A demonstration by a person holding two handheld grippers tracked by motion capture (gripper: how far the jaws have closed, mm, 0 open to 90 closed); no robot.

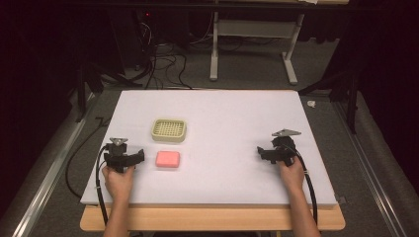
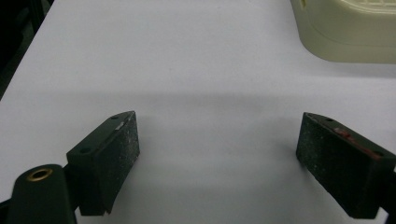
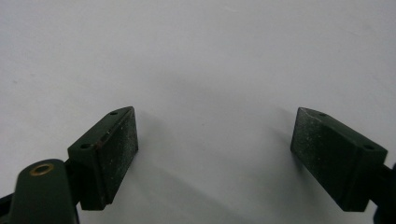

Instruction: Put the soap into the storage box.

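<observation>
Pink soap bar (image 1: 168,159) flat on the white desk (image 1: 222,118), just right of the left gripper (image 1: 129,159), cream slotted soap dish (image 1: 169,130) beyond it; both grippers spread wide and empty, right gripper (image 1: 267,152) well apart, apparently poised for pickup.

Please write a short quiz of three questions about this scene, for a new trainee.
1. True or false: the left gripper holds the pink rectangular soap bar.
2. Which thing lies farther from the person: the soap bar or the cream plastic soap dish with a grid top?
3. How do the jaws of the right gripper stand?

Key: 1. False, it holds nothing. 2. The soap dish. 3. Wide apart, over the bare white table top.
</observation>
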